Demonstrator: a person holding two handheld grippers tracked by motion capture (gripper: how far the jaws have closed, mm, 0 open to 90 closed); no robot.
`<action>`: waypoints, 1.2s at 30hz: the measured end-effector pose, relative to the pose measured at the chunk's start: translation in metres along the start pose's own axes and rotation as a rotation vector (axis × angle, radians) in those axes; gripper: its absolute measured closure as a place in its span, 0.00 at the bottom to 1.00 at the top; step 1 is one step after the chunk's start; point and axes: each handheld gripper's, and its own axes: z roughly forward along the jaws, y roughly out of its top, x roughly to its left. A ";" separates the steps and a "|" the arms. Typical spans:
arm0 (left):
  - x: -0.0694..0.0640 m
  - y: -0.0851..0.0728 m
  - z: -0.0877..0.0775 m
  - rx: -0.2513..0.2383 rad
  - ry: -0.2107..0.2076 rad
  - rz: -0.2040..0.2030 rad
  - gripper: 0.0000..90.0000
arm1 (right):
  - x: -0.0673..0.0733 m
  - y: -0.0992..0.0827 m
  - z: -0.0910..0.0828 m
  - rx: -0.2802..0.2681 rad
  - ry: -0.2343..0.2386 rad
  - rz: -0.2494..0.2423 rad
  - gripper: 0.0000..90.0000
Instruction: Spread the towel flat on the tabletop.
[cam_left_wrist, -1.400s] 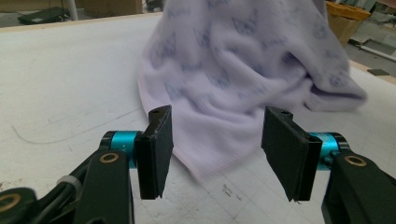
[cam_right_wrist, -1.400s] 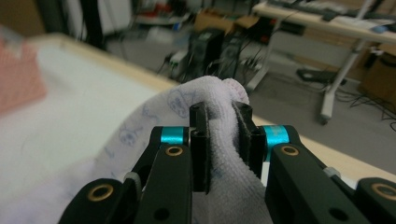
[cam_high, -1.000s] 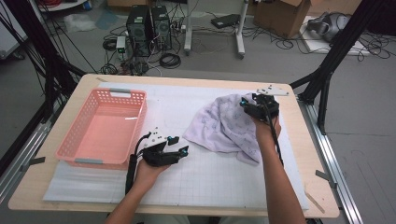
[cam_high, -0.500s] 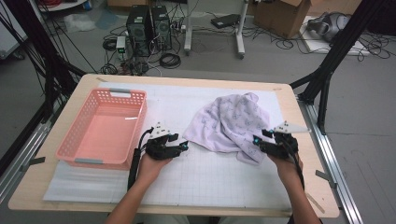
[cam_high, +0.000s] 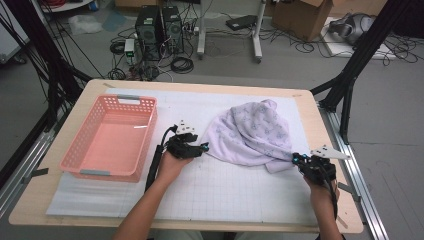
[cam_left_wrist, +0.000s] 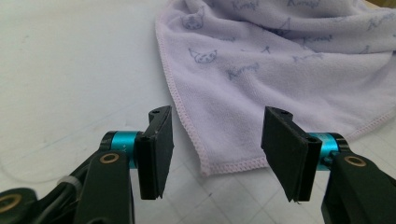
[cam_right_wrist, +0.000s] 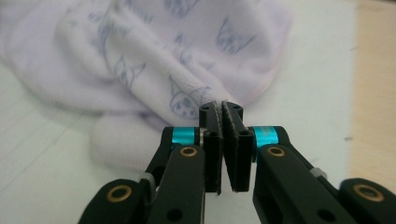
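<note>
A pale lilac towel with small cat prints lies crumpled on the right half of the white grid mat. My left gripper lies low at the towel's left corner. In the left gripper view it is open, and the hemmed corner lies between the pads without touching them. My right gripper is at the towel's near right edge. Its jaws have just been closing. In the right gripper view the gripper pinches a thin fold of the towel at its tips.
An empty pink plastic basket stands on the left part of the table. The table's right edge runs close beside the right hand. Computer towers, cables and a cardboard box are on the floor beyond the far edge.
The right gripper has come from the towel's far right top down to its near right edge and closed there. The left gripper has shifted right toward the towel's left corner, still open.
</note>
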 end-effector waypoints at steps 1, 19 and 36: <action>-0.002 -0.001 0.004 0.030 -0.004 0.013 0.49 | 0.000 0.000 -0.001 -0.005 -0.008 0.003 0.84; -0.001 -0.006 -0.014 -0.013 -0.096 0.015 0.97 | 0.045 -0.004 0.008 -0.044 0.244 -0.075 0.64; -0.019 -0.034 -0.072 -0.106 -0.161 0.045 0.97 | 0.053 -0.017 0.026 0.149 0.320 -0.144 0.95</action>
